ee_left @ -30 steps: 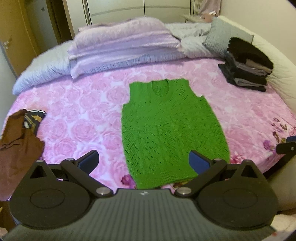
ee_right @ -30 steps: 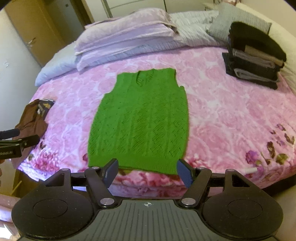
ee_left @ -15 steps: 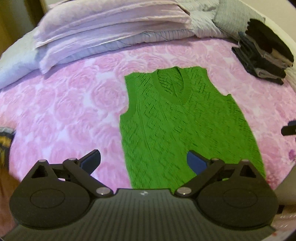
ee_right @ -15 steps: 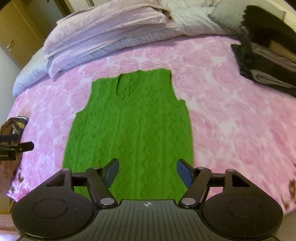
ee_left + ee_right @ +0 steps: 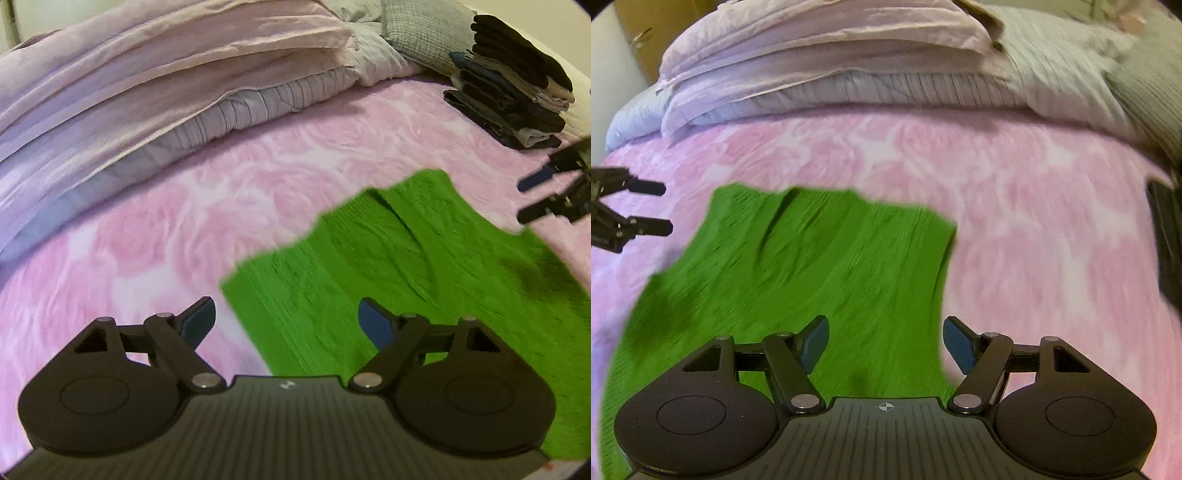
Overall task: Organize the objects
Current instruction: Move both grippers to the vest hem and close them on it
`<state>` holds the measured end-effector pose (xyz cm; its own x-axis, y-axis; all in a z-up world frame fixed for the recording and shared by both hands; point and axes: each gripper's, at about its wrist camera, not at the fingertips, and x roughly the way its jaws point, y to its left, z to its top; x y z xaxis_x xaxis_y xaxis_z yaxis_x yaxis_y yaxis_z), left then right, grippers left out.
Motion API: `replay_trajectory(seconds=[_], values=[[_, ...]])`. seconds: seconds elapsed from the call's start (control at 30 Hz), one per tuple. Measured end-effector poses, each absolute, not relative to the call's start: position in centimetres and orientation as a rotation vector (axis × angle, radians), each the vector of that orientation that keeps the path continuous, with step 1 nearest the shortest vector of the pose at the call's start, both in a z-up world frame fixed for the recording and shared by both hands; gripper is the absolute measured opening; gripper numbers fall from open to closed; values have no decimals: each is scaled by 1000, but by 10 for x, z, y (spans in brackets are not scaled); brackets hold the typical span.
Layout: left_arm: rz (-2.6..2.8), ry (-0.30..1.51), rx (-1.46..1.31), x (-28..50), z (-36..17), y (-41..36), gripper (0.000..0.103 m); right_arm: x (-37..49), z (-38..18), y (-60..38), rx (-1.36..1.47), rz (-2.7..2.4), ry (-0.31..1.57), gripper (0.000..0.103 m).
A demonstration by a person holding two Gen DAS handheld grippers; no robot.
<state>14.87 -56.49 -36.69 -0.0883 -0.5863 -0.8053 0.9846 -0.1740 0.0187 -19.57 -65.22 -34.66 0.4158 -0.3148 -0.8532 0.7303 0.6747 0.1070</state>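
The pink rose-print bed (image 5: 258, 192) carries a green knit vest (image 5: 424, 266) lying flat near its middle, long axis running toward the folded quilts (image 5: 155, 85) at the head edge, neckline pointing there. Only the left wrist view shows the dark folded clothes stack (image 5: 517, 92) at the right edge. The left gripper (image 5: 286, 321) and right gripper (image 5: 884, 343) both hang released over the vest's shoulders, grasping nothing.

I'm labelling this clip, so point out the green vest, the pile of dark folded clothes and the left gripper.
green vest (image 5: 798, 280), right wrist view, chest area.
pile of dark folded clothes (image 5: 513, 92), left wrist view, middle layers.
left gripper (image 5: 286, 319), left wrist view, between fingertips.
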Motion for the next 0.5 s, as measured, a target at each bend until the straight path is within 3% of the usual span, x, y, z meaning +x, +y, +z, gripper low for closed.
replay_trajectory(seconds=[0.17, 0.3, 0.33, 0.37, 0.5], values=[[-1637, 700, 817, 178, -399, -614, 73, -175, -369, -714, 469, -698, 899, 66], [-1649, 735, 868, 193, -426, -636, 60, -162, -388, -749, 484, -698, 886, 65], [-1656, 745, 885, 194, -432, -638, 51, -160, -394, -754, 496, -697, 891, 65], [-1669, 758, 902, 194, -438, -640, 45, -158, -400, -759, 509, -689, 898, 61], [-1717, 745, 909, 185, -446, -632, 19, -148, -417, -763, 523, -632, 936, 30]])
